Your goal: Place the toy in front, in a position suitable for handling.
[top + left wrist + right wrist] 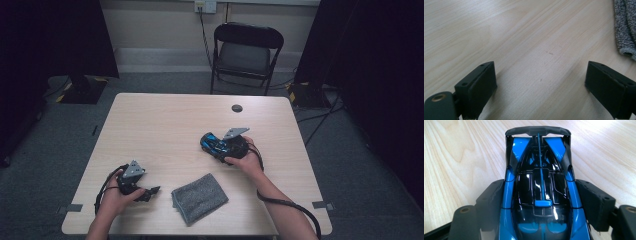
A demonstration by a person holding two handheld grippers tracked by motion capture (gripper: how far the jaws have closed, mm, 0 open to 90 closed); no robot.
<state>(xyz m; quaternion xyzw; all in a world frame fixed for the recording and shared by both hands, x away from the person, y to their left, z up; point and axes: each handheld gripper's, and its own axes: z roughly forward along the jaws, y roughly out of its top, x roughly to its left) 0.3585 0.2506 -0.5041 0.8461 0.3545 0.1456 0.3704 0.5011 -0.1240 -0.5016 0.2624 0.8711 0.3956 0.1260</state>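
Right gripper (216, 144) pinches the blue toy sports car (540, 195) by its flanks, low over mid-table (165, 120). Left gripper (150, 192) rests spread and empty, just left of the grey cloth (199, 197).

One toy car (216, 143), one grey cloth (199, 197), one folding chair (246, 55), one table (165, 120), two hand-held grippers
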